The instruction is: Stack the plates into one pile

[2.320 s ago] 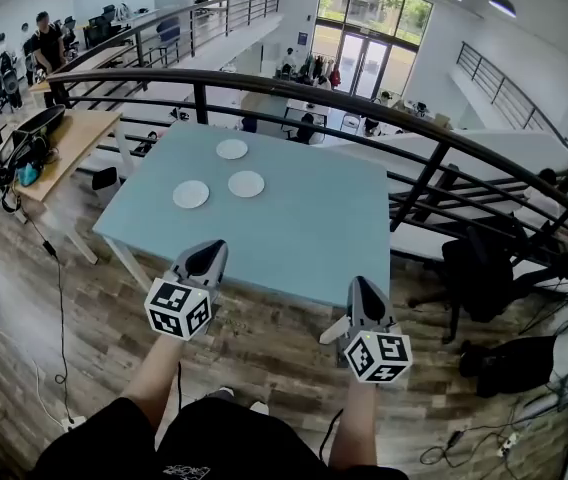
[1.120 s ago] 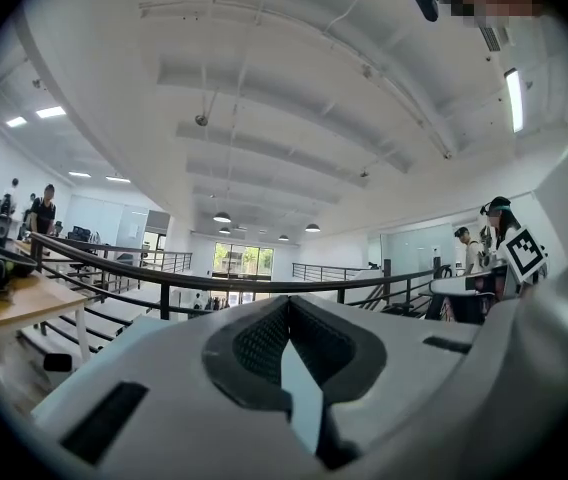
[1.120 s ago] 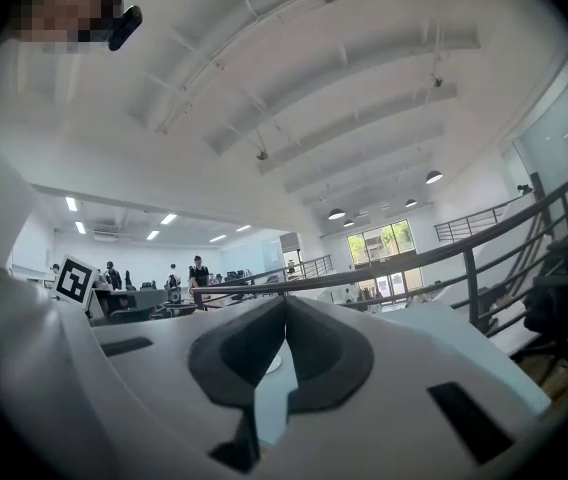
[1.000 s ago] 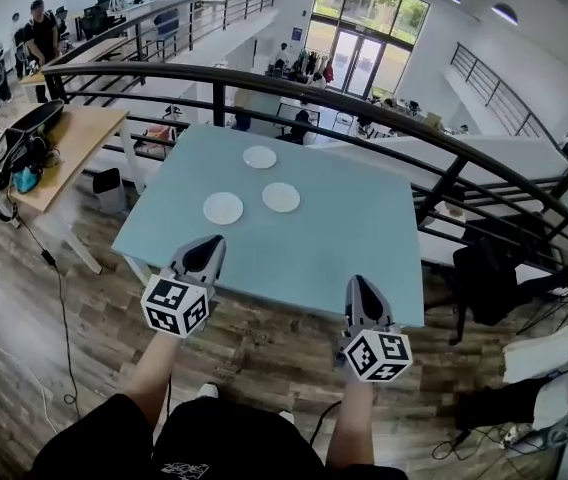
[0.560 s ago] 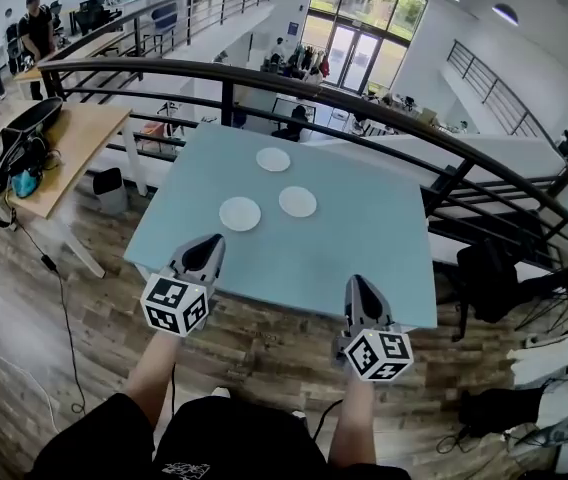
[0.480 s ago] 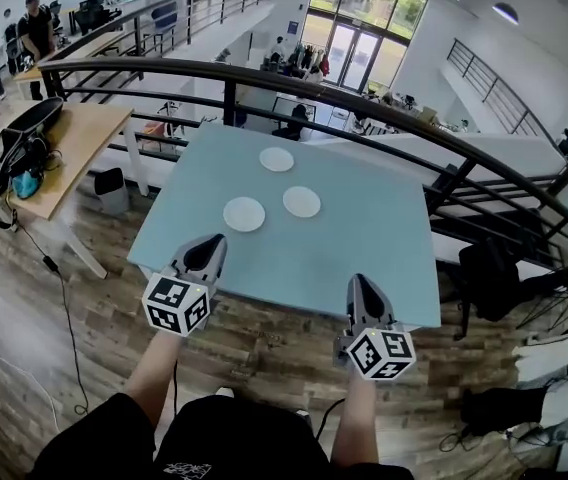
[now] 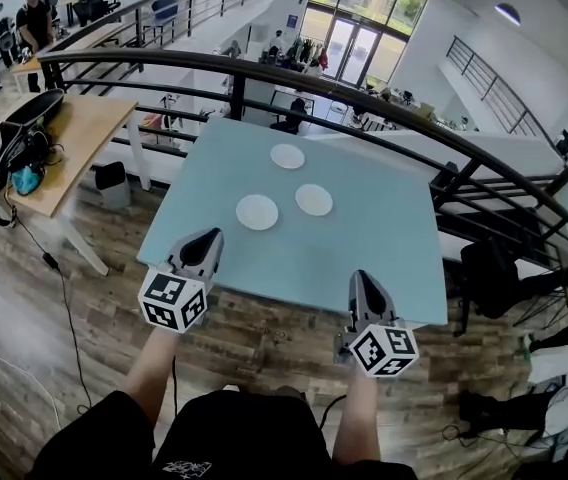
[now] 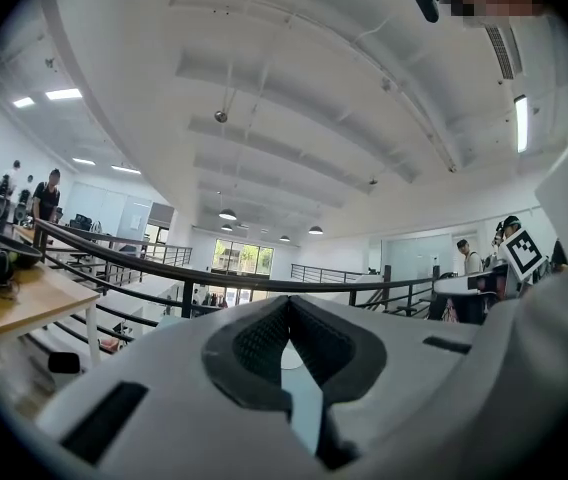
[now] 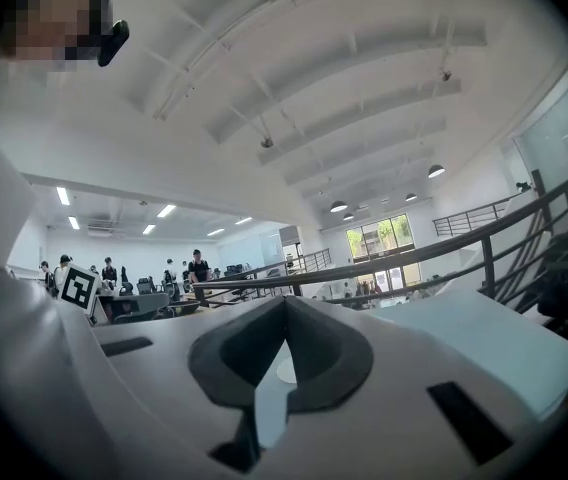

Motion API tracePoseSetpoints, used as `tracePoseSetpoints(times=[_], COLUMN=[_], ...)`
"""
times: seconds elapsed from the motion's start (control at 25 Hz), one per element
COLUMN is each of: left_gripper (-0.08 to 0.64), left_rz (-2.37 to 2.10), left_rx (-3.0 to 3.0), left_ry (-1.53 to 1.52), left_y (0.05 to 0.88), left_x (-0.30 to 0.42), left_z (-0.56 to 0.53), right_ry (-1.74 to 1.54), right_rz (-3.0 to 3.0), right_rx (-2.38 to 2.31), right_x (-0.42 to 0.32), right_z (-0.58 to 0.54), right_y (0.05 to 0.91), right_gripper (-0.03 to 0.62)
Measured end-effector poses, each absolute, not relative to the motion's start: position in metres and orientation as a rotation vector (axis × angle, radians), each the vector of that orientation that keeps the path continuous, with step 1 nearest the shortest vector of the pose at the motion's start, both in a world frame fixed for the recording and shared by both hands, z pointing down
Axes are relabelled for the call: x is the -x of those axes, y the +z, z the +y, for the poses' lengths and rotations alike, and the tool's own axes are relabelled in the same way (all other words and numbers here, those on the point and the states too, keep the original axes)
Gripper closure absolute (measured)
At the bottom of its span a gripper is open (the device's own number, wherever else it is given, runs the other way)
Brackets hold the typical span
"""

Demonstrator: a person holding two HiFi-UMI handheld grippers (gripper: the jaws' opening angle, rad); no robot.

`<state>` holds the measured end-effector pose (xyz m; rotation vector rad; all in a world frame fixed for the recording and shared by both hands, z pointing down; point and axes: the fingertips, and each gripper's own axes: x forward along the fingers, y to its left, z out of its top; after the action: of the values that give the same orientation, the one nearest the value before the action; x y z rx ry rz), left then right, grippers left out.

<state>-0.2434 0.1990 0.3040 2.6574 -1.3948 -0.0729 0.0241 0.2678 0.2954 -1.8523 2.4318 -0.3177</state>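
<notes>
The blue table (image 7: pixel 384 258) has drawn closer as I walked up; its near edge now meets my left gripper (image 7: pixel 205 240) and right gripper (image 7: pixel 362 280), both empty, jaws together. Three plates (image 7: pixel 257 212) lie apart ahead of them, nothing stacked yet.

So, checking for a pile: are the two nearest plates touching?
Apart. Head view shows bare table between the left plate and the right plate.
</notes>
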Motion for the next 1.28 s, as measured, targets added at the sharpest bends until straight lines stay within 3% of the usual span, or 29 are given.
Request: tracePoseSetpoints(times=[0.6,1.28], left_gripper=[0.551,0.552], left_rz=[-1.451,-1.601], left_rx=[-2.620,-2.561], left_ry=[-0.007,0.050], left_y=[0.327,0.321], left_x=[0.249,0.185], left_z=[0.149,-0.013], right_ry=[-0.329,-0.243], right_rz=[2.495,2.550], right_rx=[1.857,1.862], right_x=[-0.017,-0.096], right_z=[0.201,0.017], right_y=[0.319,0.315], right_gripper=[0.586,0.586])
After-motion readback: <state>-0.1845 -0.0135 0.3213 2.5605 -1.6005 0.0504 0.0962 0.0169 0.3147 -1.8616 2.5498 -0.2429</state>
